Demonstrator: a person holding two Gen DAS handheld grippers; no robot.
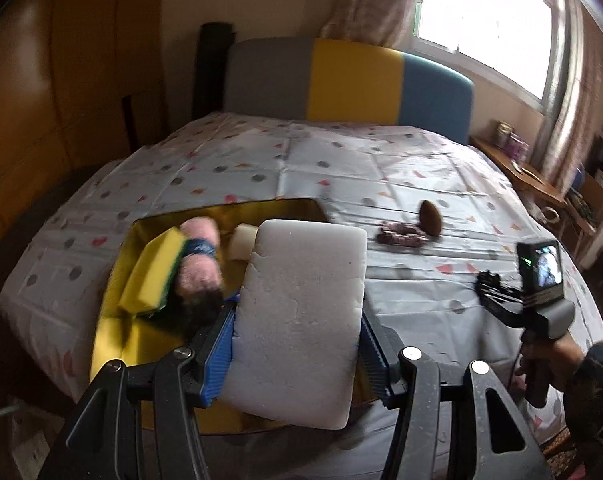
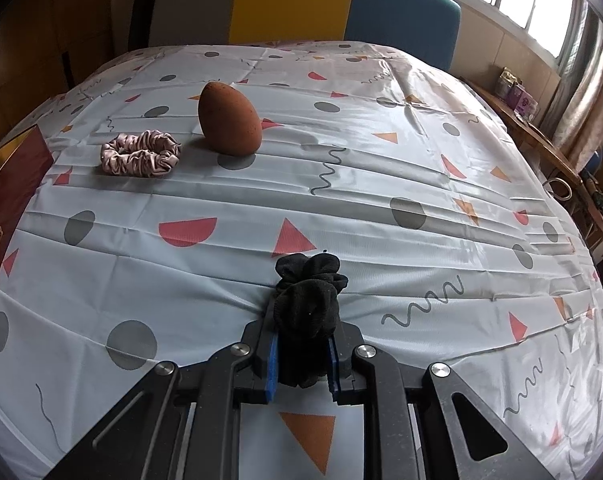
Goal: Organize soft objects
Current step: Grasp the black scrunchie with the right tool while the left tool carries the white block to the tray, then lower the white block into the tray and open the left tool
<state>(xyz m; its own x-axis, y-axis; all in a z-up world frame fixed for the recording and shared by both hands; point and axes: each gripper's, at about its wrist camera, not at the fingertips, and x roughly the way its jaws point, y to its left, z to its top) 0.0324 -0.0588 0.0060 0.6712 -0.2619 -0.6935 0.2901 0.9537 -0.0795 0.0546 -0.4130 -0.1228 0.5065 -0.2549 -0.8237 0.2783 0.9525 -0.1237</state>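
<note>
My left gripper (image 1: 297,344) is shut on a large white sponge block (image 1: 301,312) and holds it above the near right part of a gold-lined box (image 1: 113,332). In the box lie a yellow and green sponge (image 1: 153,272), a pink fluffy item with a blue band (image 1: 199,264) and a small cream sponge (image 1: 243,242). My right gripper (image 2: 303,360) is shut on a black scrunchie (image 2: 307,312) resting on the patterned cloth. A pink satin scrunchie (image 2: 141,154) and a brown egg-shaped sponge (image 2: 229,120) lie farther ahead, to the left.
The patterned sheet (image 2: 381,184) covers the whole surface. The box's dark red outer wall (image 2: 9,200) stands at the left edge of the right wrist view. A headboard (image 1: 353,84) is at the back, a wooden side table (image 1: 529,176) at the right.
</note>
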